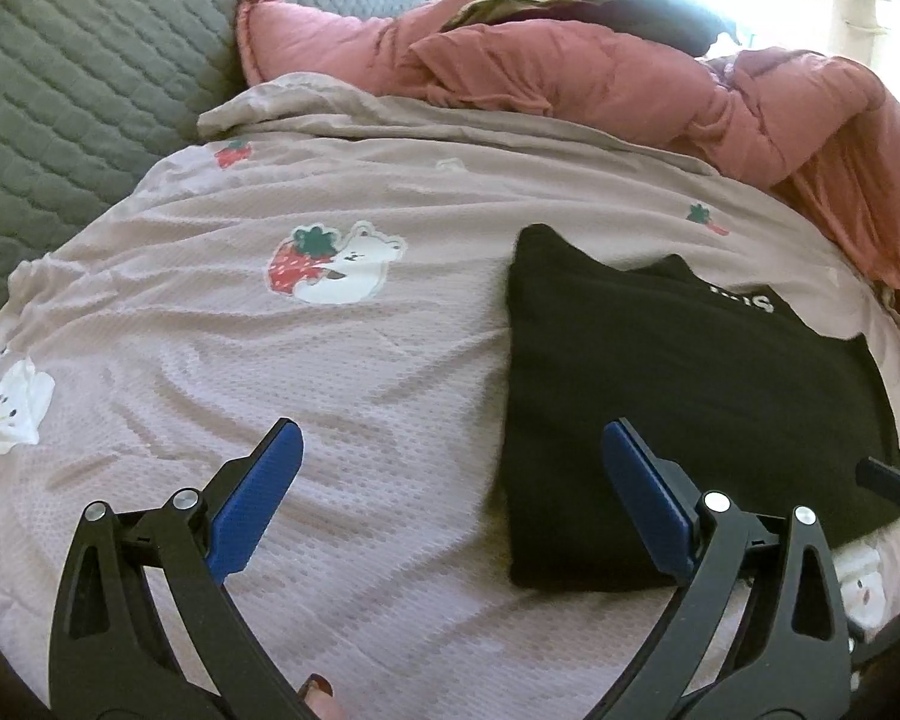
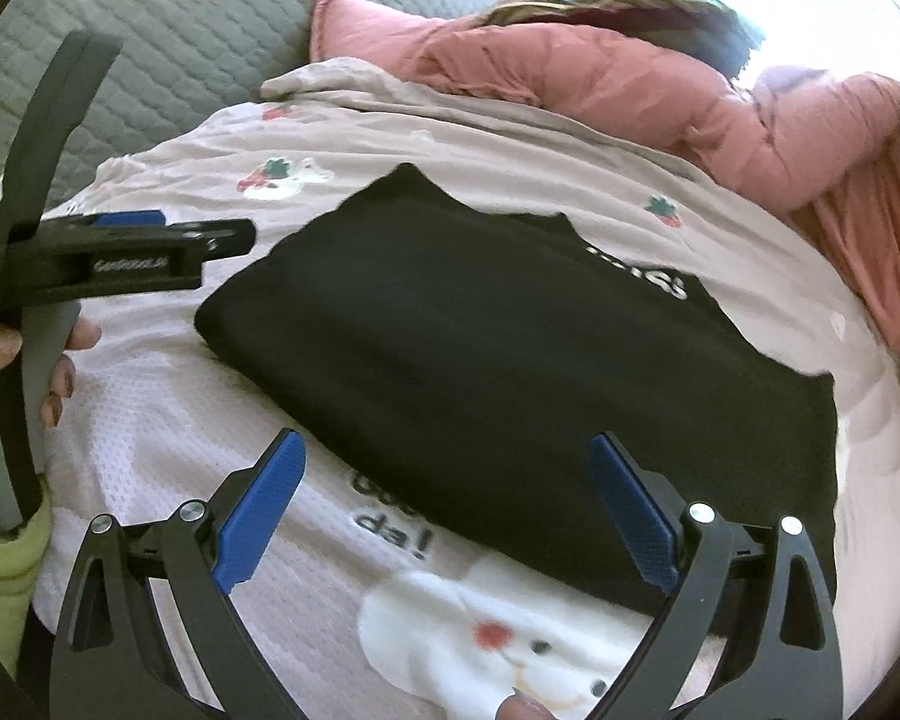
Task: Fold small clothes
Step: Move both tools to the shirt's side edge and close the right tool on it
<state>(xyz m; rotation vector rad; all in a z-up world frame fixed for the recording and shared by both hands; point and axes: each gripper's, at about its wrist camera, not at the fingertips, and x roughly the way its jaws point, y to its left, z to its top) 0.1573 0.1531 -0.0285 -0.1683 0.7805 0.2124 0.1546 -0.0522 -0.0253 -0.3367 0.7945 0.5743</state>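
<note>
A folded black garment point(image 1: 678, 408) point(image 2: 510, 360) with white lettering at its far edge lies flat on the pink bedspread point(image 1: 270, 360) point(image 2: 168, 420). My left gripper point(image 1: 450, 438) is open above the bedspread, by the garment's left edge; its right finger hangs over the black cloth. It holds nothing. My right gripper point(image 2: 444, 450) is open over the garment's near edge, with nothing between its blue pads point(image 2: 258, 516). In the right wrist view the left gripper point(image 2: 150, 240) shows at the far left, held by a hand point(image 2: 60, 360) in a green sleeve.
A crumpled pink duvet point(image 1: 630, 78) point(image 2: 720, 114) with dark cloth on top lies across the back and right. A grey quilted cover point(image 1: 78, 72) point(image 2: 180, 30) lies at the back left. The bedspread carries bear and strawberry prints point(image 1: 330, 264).
</note>
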